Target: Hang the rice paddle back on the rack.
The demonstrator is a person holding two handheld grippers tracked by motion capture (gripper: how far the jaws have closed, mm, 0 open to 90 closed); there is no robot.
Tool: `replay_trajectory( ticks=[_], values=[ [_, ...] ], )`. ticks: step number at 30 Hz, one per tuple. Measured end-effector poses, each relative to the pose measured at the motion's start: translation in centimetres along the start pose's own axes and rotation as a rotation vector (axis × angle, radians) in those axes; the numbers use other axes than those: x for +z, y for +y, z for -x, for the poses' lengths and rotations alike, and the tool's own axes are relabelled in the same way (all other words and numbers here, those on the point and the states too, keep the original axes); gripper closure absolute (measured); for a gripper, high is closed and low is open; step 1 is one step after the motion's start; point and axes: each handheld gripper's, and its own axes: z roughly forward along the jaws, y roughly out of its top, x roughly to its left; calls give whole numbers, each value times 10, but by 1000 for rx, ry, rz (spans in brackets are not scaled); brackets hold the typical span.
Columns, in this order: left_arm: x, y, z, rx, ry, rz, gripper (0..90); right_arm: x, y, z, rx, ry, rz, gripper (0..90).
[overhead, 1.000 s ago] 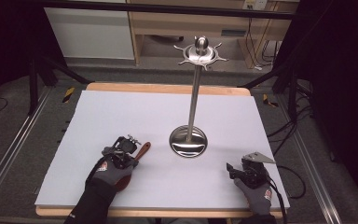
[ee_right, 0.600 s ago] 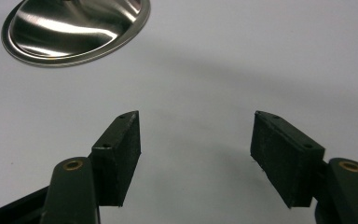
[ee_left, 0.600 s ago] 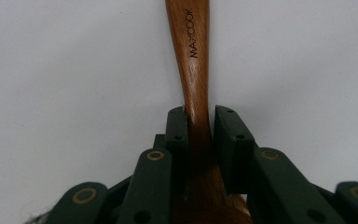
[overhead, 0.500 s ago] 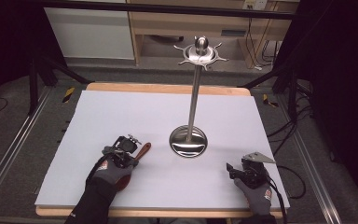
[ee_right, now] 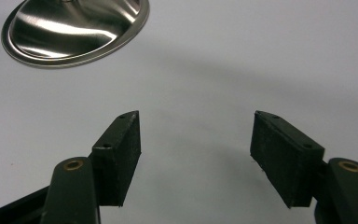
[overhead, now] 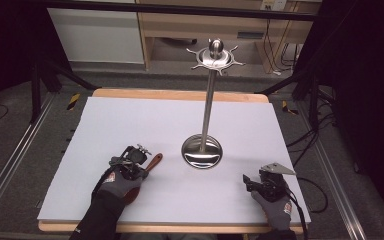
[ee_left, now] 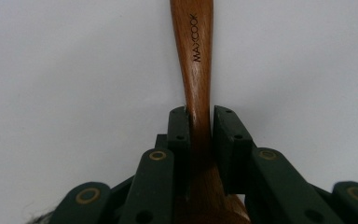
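With its jaws clamped on the wooden utensil handle, left claw readies a lift toward the stand at two o'clock; right claw gapes empty.

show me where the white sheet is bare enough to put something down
Bare: the whole far half of the white sheet left of the stand's pole, and the near strip between the left gripper and right gripper. Crowded: around the stand's base and the wooden handle.
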Motion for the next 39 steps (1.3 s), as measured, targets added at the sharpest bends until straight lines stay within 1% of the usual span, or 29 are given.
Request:
replay_trajectory(
  ticks=[4, 6, 10, 11, 16, 19, 20, 23, 26, 27, 29, 30, 31, 32, 33, 34, 38, 39],
  values=[
    [0, 0, 1, 4, -6, 2, 767, 0, 0, 0, 0, 0, 0, 335],
    [-1, 0, 2, 13, -4, 0, 768, 0, 0, 0, 4, 0, 0, 335],
    [-2, -1, 2, 12, -7, 8, 770, 0, 0, 0, 8, 2, 0, 335],
    [-3, -2, 3, 10, -13, 16, 771, 0, 0, 0, 5, 0, 0, 335],
    [-7, -3, 3, 18, -12, 28, 772, 0, 0, 0, 8, 1, 1, 335],
    [-12, -4, 3, 21, -12, 47, 773, -1, 0, 0, 8, 2, 1, 335],
    [-12, -5, 4, 15, -13, 60, 773, -1, 0, 0, 7, 0, 2, 335],
    [-16, -6, 4, 20, -15, 67, 774, -1, 0, 0, 5, 0, 2, 335],
    [-21, -8, 3, 20, -10, 97, 774, -1, 0, 0, 7, -2, 3, 335],
    [-23, -9, 3, 12, -10, 108, 774, -1, 0, 0, 9, 0, 2, 335],
    [-24, -9, 3, 14, -11, 110, 775, -1, 0, 0, 9, 0, 2, 335],
    [-26, -10, 3, 14, -8, 123, 775, -1, 0, 0, 7, -1, 2, 335],
    [-30, -12, 3, 8, -9, 147, 775, -1, 0, 0, 6, -2, 2, 335],
    [-30, -12, 3, 8, -9, 147, 775, -1, 0, 0, 6, -2, 2, 335],
    [-31, -12, 3, 8, -7, 158, 775, -1, 0, 0, 8, 1, 2, 335],
    [-35, -14, 3, 7, -4, 180, 776, -1, 0, 0, 7, -1, 2, 335],
    [-44, -17, 4, -3, 7, 239, 776, 0, 0, 0, 1, -2, 4, 335],
    [-46, -18, 4, -8, 3, 257, 776, -1, 0, 0, 0, -2, 3, 335]
  ],
)
